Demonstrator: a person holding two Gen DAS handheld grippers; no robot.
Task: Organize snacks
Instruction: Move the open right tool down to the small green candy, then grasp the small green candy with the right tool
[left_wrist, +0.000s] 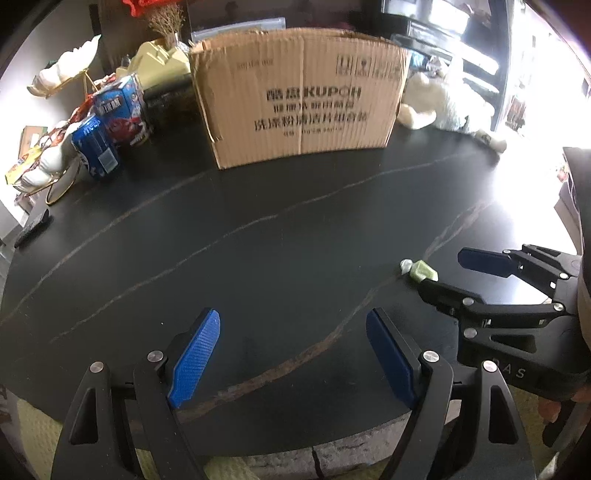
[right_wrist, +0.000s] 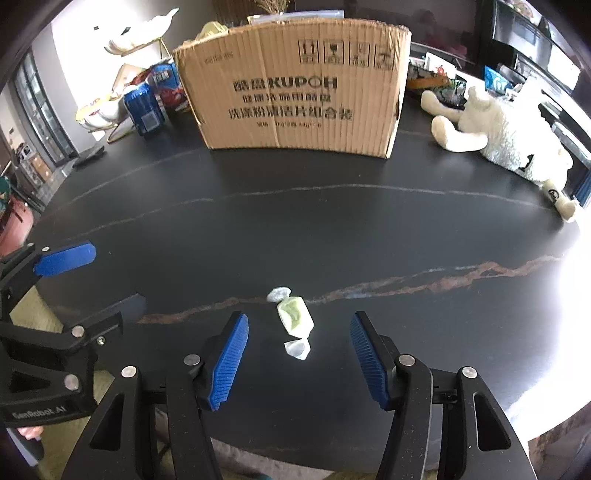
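From where I sit, most of the tidying looks done: near the tall brown cardboard box (right_wrist: 295, 96) the dark veined tabletop (right_wrist: 295, 229) is bare, and only one small twist-wrapped pale green candy (right_wrist: 293, 317) lies loose, well in front of that box toward my edge. I cannot see into the box (its wall faces both cameras), so what it already holds is a guess. Blue snack packets (left_wrist: 110, 125) stand just left of the box, and a white plush toy (right_wrist: 509, 133) sprawls to its right; whether those packets need sorting I cannot say.

My right hand-held gripper (right_wrist: 299, 358) hangs over the candy with its blue pads spread; the candy lies between them, nearer the left pad, touching neither. Nothing is pinched yet.

My left hand-held gripper (left_wrist: 291, 354) is spread wide and empty, farther from the candy, on the side where the packets stand.

What remains, I judge, is to close on the candy and carry it to the box.
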